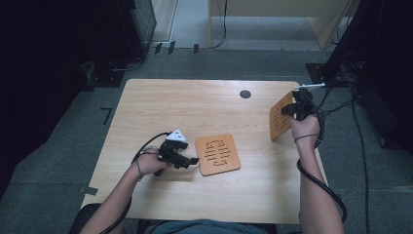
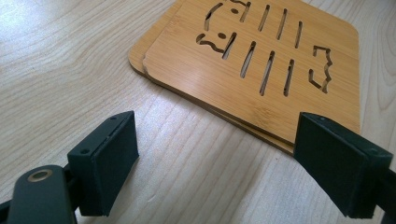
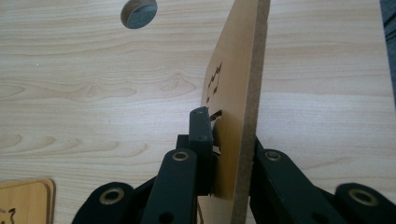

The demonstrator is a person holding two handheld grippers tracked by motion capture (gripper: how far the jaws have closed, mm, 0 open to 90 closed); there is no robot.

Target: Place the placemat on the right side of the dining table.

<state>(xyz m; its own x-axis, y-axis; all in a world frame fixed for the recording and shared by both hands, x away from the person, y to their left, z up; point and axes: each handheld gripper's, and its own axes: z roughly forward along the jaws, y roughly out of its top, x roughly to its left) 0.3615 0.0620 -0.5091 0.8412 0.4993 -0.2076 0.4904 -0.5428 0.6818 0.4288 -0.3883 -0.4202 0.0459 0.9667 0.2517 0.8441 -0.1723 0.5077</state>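
Left hand-held gripper (image 2: 219, 158): jaws wide, nothing between; its view reveals two stacked trivets (image 2: 261, 65). Right hand-held gripper (image 3: 224, 158): clamps held trivet (image 3: 236, 93) edge-up above worktop (image 3: 93, 93).

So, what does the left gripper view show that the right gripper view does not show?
Left gripper view: the left gripper with open jaws, nothing between them, low over the table, before two stacked flat coasters with cut slots.

Right gripper view: the right gripper shut on a coaster held on edge, and a round hole in the tabletop.

Both: light wooden tabletop, black jaws, bamboo coasters of the same kind.
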